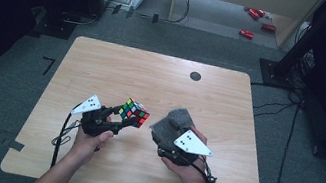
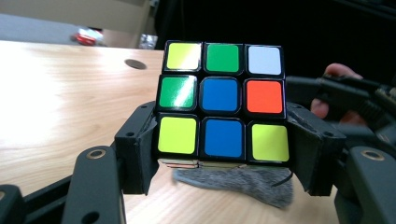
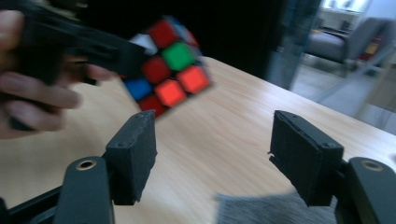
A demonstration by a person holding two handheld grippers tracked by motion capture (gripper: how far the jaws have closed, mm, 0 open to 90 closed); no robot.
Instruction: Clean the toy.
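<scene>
Clamped between the left claw's (image 2: 219, 149) jaws, the cube (image 2: 223, 103) hangs clear above the surface (image 1: 119, 68). Right claw (image 3: 212, 154) stands wide and empty over the grey cloth (image 1: 173, 124); grip that cloth squarely before wiping the cube.

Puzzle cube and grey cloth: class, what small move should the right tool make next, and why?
Probably lower the right tool and close it on the grey cloth: its jaws stand open with nothing between them, the cloth lies just beneath, and the left tool holds the puzzle cube up beside it.
</scene>
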